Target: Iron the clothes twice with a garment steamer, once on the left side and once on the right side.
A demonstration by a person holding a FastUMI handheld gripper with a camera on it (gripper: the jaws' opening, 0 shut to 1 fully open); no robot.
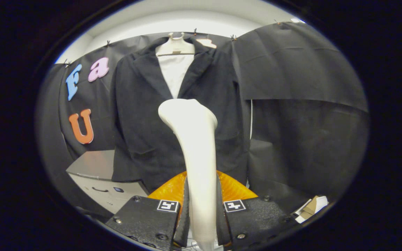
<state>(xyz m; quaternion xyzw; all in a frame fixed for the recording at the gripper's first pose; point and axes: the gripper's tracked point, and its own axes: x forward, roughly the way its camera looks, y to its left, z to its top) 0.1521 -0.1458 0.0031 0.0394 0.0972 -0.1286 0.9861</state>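
Both claw (201,216) fingers clamp upright steamer (194,139), head toward jacket (145,115).

Textured gripper (201,209) blocks, visible screws, square black-and-white markers

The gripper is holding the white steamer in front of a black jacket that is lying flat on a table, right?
Not quite. The gripper does hold the white steamer in front of the black jacket, but the jacket hangs on a hanger against the wall, as the gripper view shows.
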